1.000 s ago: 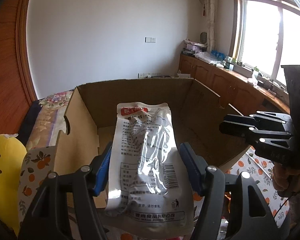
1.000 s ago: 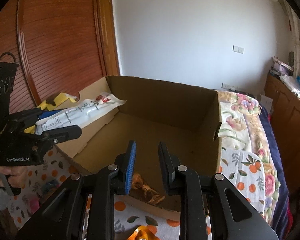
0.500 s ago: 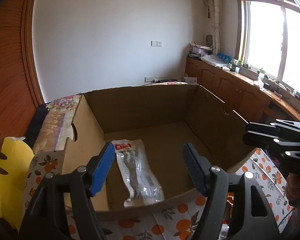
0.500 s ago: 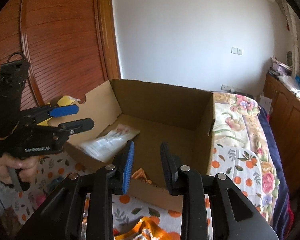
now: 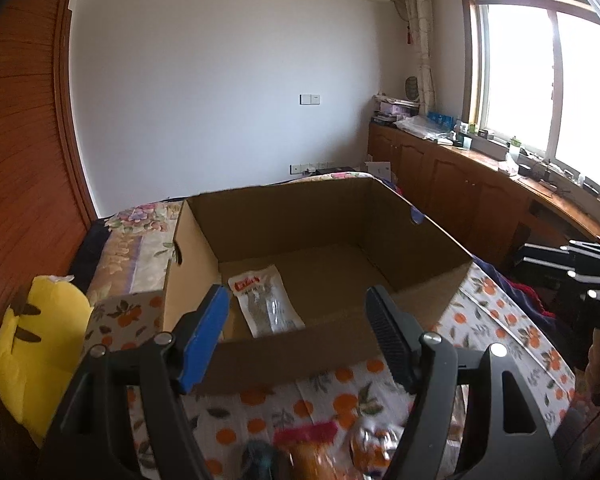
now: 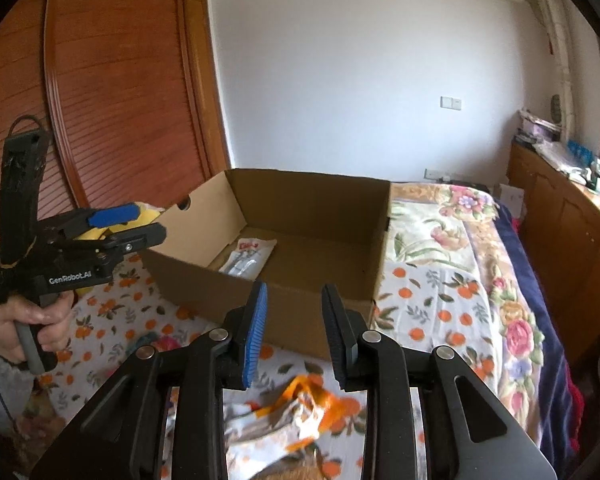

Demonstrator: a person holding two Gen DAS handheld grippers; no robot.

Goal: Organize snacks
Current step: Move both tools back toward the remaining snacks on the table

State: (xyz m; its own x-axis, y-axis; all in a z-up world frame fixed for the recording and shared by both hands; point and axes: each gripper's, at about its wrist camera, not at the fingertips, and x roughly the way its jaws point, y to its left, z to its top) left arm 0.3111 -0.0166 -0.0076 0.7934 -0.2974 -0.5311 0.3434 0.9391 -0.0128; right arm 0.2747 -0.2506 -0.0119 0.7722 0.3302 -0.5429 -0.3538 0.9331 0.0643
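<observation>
Snack packet (image 5: 266, 306) flat inside cardboard box (image 5: 400, 220), near its left wall. Left gripper (image 5: 298, 334) w/ fingers spread, just been opening, nothing btwn; right gripper (image 6: 294, 334) w/ narrow gap, just been opening too, empty, both hovering this side of box over orange-print cloth (image 6: 432, 304).

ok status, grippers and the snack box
Left gripper open, empty. Right gripper slightly open, empty. One clear packet in cardboard box. Orange wrapper on bedspread, path clear.

1 box (image 5: 416, 240), 1 snack pkt (image 5: 266, 300) inside
</observation>
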